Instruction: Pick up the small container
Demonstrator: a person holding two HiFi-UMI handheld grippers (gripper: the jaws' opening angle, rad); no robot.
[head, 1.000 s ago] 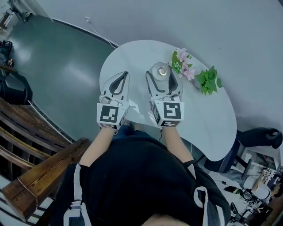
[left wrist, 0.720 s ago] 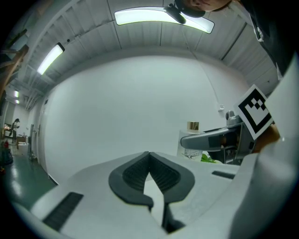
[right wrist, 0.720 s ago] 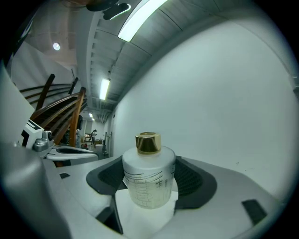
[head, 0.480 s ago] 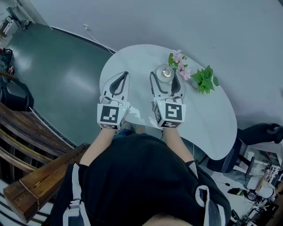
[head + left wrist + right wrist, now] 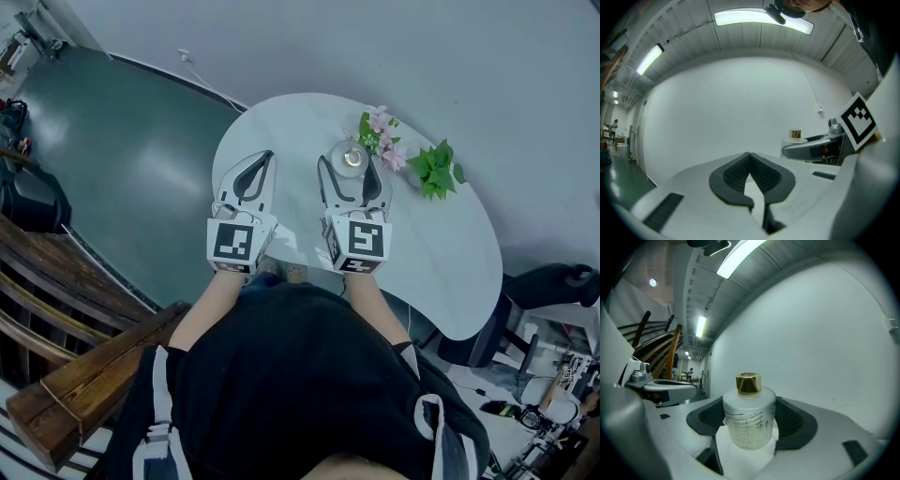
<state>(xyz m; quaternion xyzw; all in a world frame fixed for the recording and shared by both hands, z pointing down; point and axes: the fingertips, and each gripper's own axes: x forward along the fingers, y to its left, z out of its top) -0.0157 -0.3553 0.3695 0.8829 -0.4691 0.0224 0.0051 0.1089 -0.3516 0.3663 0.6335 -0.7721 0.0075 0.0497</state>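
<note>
The small container (image 5: 352,157) is a frosted white bottle with a gold cap (image 5: 748,383), standing upright on the round white table (image 5: 422,244). My right gripper (image 5: 352,165) is open, one jaw on each side of the bottle's body (image 5: 749,420). The pads sit very close to the bottle's sides, and it still rests on the table. My left gripper (image 5: 265,157) is shut and empty, its tips meeting (image 5: 750,155) over the table's left part. In the left gripper view the bottle's gold cap (image 5: 795,134) shows above the right gripper's finger (image 5: 811,147).
Pink flowers (image 5: 382,131) and a green plant (image 5: 436,171) lie just beyond and right of the bottle. A dark wooden bench (image 5: 56,281) stands at the left on the grey floor (image 5: 122,141). A dark chair (image 5: 553,286) is at the right.
Over the last second the right gripper slid forward, so the bottle now sits deeper between its jaws. The view shifted slightly. The left gripper has kept its place.
</note>
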